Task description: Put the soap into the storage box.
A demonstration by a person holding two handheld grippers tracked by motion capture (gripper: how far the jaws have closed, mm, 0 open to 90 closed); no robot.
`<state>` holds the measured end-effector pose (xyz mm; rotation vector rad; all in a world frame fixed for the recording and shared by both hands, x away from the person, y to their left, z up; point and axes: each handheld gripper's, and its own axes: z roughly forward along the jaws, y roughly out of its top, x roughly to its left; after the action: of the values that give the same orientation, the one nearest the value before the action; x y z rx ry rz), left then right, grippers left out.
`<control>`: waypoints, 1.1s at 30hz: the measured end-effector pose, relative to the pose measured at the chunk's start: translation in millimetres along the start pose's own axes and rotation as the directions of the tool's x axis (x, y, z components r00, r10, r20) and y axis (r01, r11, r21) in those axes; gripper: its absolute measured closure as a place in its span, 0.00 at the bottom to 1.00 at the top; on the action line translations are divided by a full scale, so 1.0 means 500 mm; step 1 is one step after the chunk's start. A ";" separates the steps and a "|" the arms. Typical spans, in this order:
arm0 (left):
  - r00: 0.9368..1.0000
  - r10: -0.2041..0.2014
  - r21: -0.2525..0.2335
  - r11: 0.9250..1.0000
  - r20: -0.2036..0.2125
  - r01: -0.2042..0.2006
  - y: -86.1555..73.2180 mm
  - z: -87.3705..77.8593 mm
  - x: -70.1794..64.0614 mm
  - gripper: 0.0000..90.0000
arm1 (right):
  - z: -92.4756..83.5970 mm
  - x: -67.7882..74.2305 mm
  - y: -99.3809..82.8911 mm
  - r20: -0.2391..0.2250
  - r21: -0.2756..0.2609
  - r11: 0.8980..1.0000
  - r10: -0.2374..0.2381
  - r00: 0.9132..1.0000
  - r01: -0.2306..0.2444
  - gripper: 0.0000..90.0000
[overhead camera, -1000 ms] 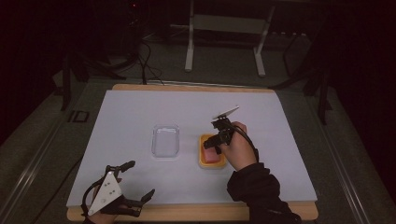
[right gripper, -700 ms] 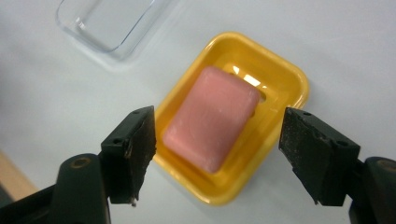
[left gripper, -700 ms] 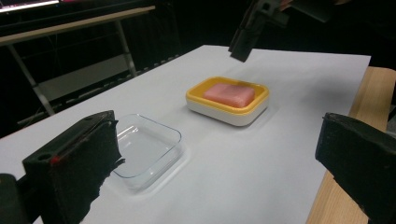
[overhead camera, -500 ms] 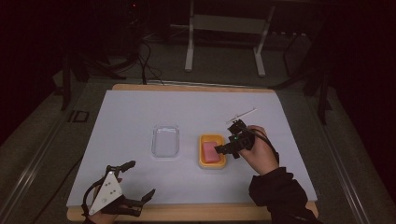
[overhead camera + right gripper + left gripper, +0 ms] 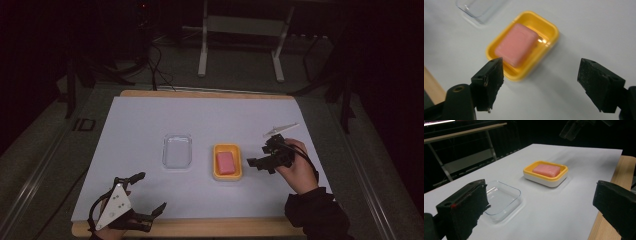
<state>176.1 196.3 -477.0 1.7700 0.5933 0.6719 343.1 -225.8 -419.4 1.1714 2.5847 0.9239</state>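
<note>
Right claw (image 5: 256, 162): my jaws stand spread with nothing between them; they have just been opening. The claw hangs just to the right of the yellow dish (image 5: 227, 162), apart from it, jaws pointing toward it.
Left claw (image 5: 145, 195): my jaws stand spread and empty, resting at the near left corner of the bench (image 5: 300, 107).
Pink soap bar (image 5: 226, 163): lies flat inside the yellow dish, mid-bench, a little right of centre.
Clear tray (image 5: 177, 151): empty, just left of the dish, not touching it.
Step in hand: as I judge it, the bar is set down in the dish and released.
Next move: most likely covering the dish with the clear tray; that calls for a rim grip and square alignment over the dish.
View difference, right claw camera: the bar (image 5: 515, 45) sits skewed toward one dish wall, with bare yellow floor beside it.
View difference, left claw camera: the dish (image 5: 546, 173) has a white lower body under its yellow rim.
</note>
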 end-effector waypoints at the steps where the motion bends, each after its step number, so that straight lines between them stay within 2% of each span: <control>1: 1.000 0.000 0.000 1.000 0.001 0.000 0.000 0.000 0.000 0.00 | -0.003 -0.003 -0.007 0.007 -0.007 1.000 0.000 1.000 0.001 0.23; 8: 1.000 0.000 0.000 1.000 -0.001 0.000 0.000 0.001 -0.001 0.00 | -0.021 -0.026 -0.054 0.024 -0.014 1.000 0.004 1.000 -0.004 0.22; 16: 1.000 0.002 0.001 1.000 -0.002 -0.002 0.000 0.000 -0.001 0.00 | -0.021 -0.041 -0.105 0.039 -0.028 1.000 0.013 0.999 -0.012 0.22; 21: 1.000 0.002 0.000 1.000 -0.001 -0.002 0.000 0.000 -0.001 0.00 | -0.023 -0.051 -0.135 0.057 -0.057 0.998 0.029 0.998 -0.026 0.22; 29: 1.000 0.004 0.001 1.000 -0.001 -0.004 0.000 0.000 -0.002 0.00 | -0.026 -0.070 -0.175 0.076 -0.081 0.993 0.090 0.993 -0.083 0.23; 33: 1.000 0.003 0.001 1.000 -0.001 -0.003 0.000 0.000 -0.002 0.00 | -0.028 -0.078 -0.193 0.083 -0.088 0.986 0.147 0.986 -0.139 0.22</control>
<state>175.6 195.6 -477.0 1.7718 0.5914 0.6743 303.9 -309.2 -469.7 1.3575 2.3951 0.9723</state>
